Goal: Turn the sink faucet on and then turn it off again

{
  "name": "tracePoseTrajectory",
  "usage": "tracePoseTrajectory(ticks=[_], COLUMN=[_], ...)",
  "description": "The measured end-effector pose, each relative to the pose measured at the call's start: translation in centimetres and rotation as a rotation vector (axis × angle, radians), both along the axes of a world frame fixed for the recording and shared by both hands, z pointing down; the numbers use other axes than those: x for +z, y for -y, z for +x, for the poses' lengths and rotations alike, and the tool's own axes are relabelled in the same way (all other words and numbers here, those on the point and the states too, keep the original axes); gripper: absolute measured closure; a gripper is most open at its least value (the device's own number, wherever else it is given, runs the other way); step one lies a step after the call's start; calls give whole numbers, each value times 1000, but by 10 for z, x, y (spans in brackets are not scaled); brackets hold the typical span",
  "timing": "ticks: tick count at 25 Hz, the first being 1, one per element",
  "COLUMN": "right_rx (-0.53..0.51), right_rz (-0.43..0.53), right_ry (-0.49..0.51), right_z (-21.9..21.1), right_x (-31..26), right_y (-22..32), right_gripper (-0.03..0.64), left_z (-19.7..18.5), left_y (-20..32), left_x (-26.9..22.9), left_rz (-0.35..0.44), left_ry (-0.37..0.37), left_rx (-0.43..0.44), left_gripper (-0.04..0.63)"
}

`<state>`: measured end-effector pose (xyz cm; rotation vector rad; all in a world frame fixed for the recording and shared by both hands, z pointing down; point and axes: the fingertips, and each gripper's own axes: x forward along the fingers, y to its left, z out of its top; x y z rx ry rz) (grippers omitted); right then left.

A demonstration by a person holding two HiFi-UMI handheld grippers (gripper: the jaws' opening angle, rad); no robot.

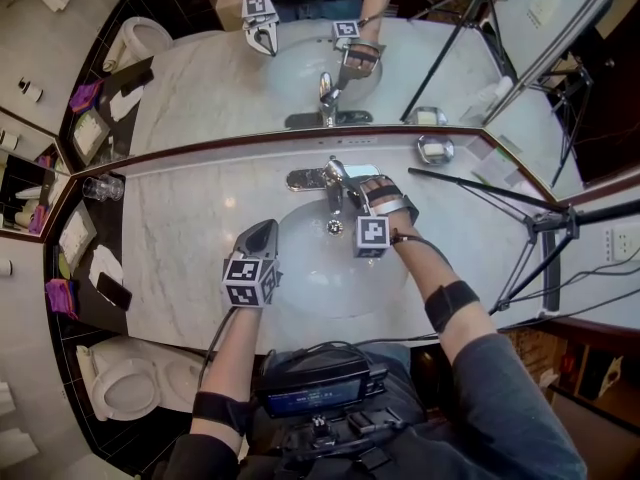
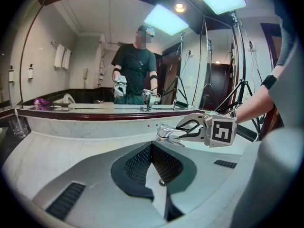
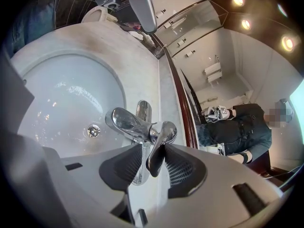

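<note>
Flanking the sink basin [image 1: 300,273] on the counter, a glass tumbler [image 1: 103,188] stands at left, a soap dish [image 1: 435,149] and a tripod [image 1: 545,230] at right. The faucet [image 1: 334,182] sits at the basin's back edge below the mirror [image 1: 200,78], spout pointing toward the person. Its lever [image 3: 158,151] runs lengthwise between the right gripper's [image 1: 358,184] spread jaws. The left gripper [image 1: 263,233], jaws pressed together, hangs over the basin's near-left rim

- The faucet [image 3: 128,122] is polished chrome metal, mirror-bright and smooth.
- The basin [image 1: 310,288] looks like white glazed ceramic, glossy.
- The countertop [image 1: 180,248] is pale veined marble, polished.
- My right gripper [image 3: 153,151] has matt grey plastic jaws with dark, finely textured pads [image 3: 178,167].
</note>
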<state>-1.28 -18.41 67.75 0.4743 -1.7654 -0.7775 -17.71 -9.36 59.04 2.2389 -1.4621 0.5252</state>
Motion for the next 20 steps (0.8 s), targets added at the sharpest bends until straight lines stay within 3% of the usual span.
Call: tracePoseTrajectory(ticks=[9,20], right_rx=[105,294], right_rz=[-50,-116], right_ry=[61,312], right_z=[4,22], right_x=[-10,-58], right_y=[-7,-32], right_gripper=[456,465], left_z=[-5,5], left_y=[-2,-6], left_x=[-10,-16], left_rz=[19,33], left_ry=[4,-24], left_rx=[-8,3], left_gripper=[595,595])
